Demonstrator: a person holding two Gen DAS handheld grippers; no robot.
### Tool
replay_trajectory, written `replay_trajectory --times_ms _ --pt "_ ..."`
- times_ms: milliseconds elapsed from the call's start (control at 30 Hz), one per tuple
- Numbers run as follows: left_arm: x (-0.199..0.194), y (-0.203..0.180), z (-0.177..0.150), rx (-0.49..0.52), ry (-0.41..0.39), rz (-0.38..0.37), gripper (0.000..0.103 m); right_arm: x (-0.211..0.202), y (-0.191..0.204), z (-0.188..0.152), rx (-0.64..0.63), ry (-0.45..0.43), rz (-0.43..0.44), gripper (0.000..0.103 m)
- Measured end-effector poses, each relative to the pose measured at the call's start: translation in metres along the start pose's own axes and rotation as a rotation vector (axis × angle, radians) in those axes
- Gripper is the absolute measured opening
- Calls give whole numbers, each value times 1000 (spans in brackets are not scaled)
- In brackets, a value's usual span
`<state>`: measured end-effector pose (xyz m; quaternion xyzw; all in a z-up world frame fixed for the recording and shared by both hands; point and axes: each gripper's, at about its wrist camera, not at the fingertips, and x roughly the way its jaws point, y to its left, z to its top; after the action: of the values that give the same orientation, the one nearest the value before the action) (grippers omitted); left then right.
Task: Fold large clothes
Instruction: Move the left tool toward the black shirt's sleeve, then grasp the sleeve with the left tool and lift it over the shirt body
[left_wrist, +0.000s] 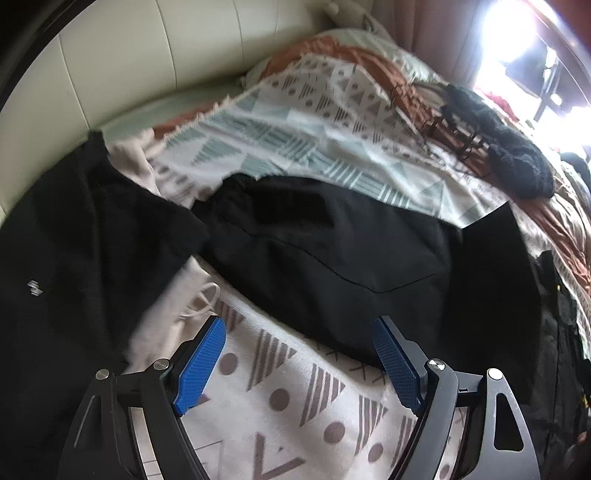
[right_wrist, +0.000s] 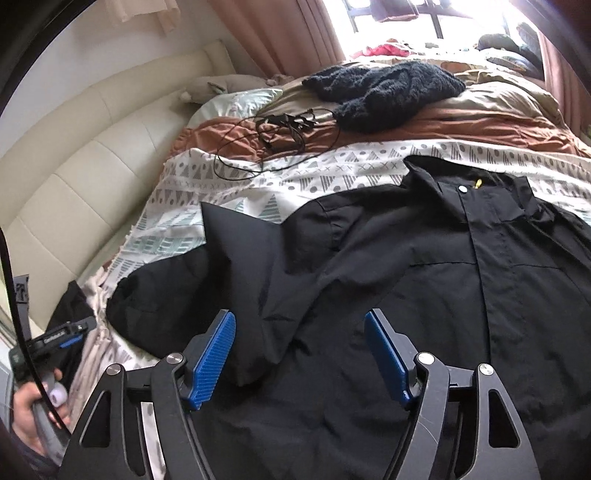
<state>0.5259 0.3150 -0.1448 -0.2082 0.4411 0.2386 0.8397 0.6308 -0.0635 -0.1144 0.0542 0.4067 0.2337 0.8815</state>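
Observation:
A large black button-up shirt (right_wrist: 424, 277) lies spread front-up on the patterned blanket (right_wrist: 295, 173), its collar toward the far side. Its left sleeve (right_wrist: 207, 284) is folded across toward the headboard. My right gripper (right_wrist: 299, 317) hangs open just over the sleeve's crumpled fold, with cloth under the gap and the blue pads (right_wrist: 214, 362) clear of it. In the left wrist view the same shirt's sleeve (left_wrist: 332, 258) lies ahead. My left gripper (left_wrist: 299, 325) is open over the bare blanket (left_wrist: 280, 398) at the sleeve's near edge, nothing between its pads.
Another black garment (left_wrist: 74, 258) with a small silver logo lies at the left. A dark knit sweater (right_wrist: 384, 92) and a tangled black cable (right_wrist: 280, 129) rest farther up the bed. A cream padded headboard (right_wrist: 92, 155) runs along the left. A hand (right_wrist: 33, 417) holds the left gripper.

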Motion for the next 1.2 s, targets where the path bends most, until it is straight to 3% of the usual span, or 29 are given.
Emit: replay_trajectory --times_ms 133,233,400,433,500,567,700,900,1067,1200 --pt "23 -4 -2 -30 31 27 82 14 -14 1 40 17 0 69" --pt "42 -3 -1 -68 71 51 69 25 -23 1 69 26 15 69" --pt "62 -3 4 -121 83 79 67 36 -33 -1 119 32 42 65" --pt "63 -2 6 -130 74 87 62 37 -35 -2 131 36 46 64" --pt "65 -4 12 -131 65 106 16 40 -39 -3 141 42 53 59" --pt "63 -5 18 -145 79 89 5 40 -40 -4 146 46 63 54" --pt "30 -20 34 -84 -1 86 2 39 -42 -4 161 49 92 48" --pt "-40 -54 64 1 -137 35 2 38 -46 -3 190 48 130 46" --pt "-102 -97 84 88 -253 -18 1 46 -52 -5 233 68 172 38" --pt "-146 -138 96 155 -324 -71 1 45 -54 -6 252 75 191 37"
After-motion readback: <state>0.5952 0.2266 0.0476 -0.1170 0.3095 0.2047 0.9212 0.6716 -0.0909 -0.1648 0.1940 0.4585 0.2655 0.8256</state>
